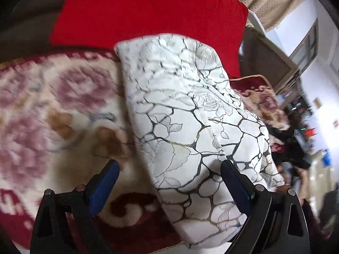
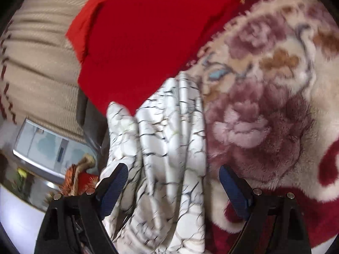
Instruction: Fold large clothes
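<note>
A large white garment (image 1: 180, 114) with a black and gold crackle print lies folded into a long bundle on a plush floral blanket (image 1: 53, 105). My left gripper (image 1: 171, 177) hangs open just above the bundle's near end. Its right finger (image 1: 235, 182) is over the cloth and its left finger (image 1: 108, 182) is over the blanket. In the right wrist view the same garment (image 2: 169, 131) runs in rumpled folds between the wide-open jaws of my right gripper (image 2: 172, 184). The left finger (image 2: 114, 184) is over the cloth's edge. The right finger (image 2: 233, 188) stands clear, over the blanket (image 2: 264, 116).
A folded red cloth (image 1: 148, 10) (image 2: 152, 38) lies just beyond the garment's far end. A beige ribbed cushion (image 2: 38, 63) rises behind it. The blanket's edge drops off to a cluttered room (image 1: 300, 116) with a pale box (image 2: 42, 146) and a tasselled thing (image 2: 78, 177) below.
</note>
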### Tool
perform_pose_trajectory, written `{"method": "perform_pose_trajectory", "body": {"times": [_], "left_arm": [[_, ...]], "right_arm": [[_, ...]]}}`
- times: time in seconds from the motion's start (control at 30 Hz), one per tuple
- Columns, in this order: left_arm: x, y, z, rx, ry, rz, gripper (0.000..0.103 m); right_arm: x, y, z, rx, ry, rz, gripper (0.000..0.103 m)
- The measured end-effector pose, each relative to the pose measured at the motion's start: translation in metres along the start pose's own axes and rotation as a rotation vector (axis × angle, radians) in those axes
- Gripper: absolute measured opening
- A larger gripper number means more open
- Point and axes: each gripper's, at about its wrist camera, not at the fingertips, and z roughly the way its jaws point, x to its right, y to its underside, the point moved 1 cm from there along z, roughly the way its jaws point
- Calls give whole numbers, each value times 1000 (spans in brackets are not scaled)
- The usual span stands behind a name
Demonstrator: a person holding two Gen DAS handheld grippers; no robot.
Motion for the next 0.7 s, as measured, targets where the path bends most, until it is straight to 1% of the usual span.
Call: {"method": "perform_pose_trajectory", "body": {"times": [0.03, 0.1, 0.13, 0.23, 0.27, 0.33, 0.43, 0.53, 0.6, 0.63, 0.67, 0.7], "left_arm": [[-5, 0, 7, -2, 49, -23, 96], [-12, 2, 13, -1, 119, -61, 96], [-16, 4, 16, -2, 177, -92, 96], [-20, 4, 25, -32, 264, -129, 96], [-21, 3, 28, -39, 275, -132, 96], [-20, 1, 32, -43, 294, -139, 96], [-16, 1, 36, -38, 284, -154, 96], [-14, 0, 38, -25, 280, -173, 96], [-12, 1, 36, -15, 268, -169, 96], [-10, 1, 34, -4, 261, -162, 96], [-9, 0, 31, 5, 259, -159, 96], [-7, 0, 27, 23, 253, -153, 96]], "right_arm": [[2, -2, 5, -11, -6, 6, 90], [4, -6, 18, -47, -10, 14, 90], [4, -6, 23, -56, -7, 11, 90], [-4, -9, 40, -81, 1, -28, 92], [-10, -9, 49, -104, -20, -48, 92], [-21, -5, 62, -141, -31, -77, 92], [-30, 0, 76, -145, -66, -78, 90], [-43, 8, 90, -160, -88, -113, 81], [-58, 17, 95, -145, -89, -161, 73], [-61, 19, 96, -139, -94, -167, 67], [-65, 20, 97, -130, -105, -171, 63], [-69, 21, 96, -118, -113, -175, 62]]}}
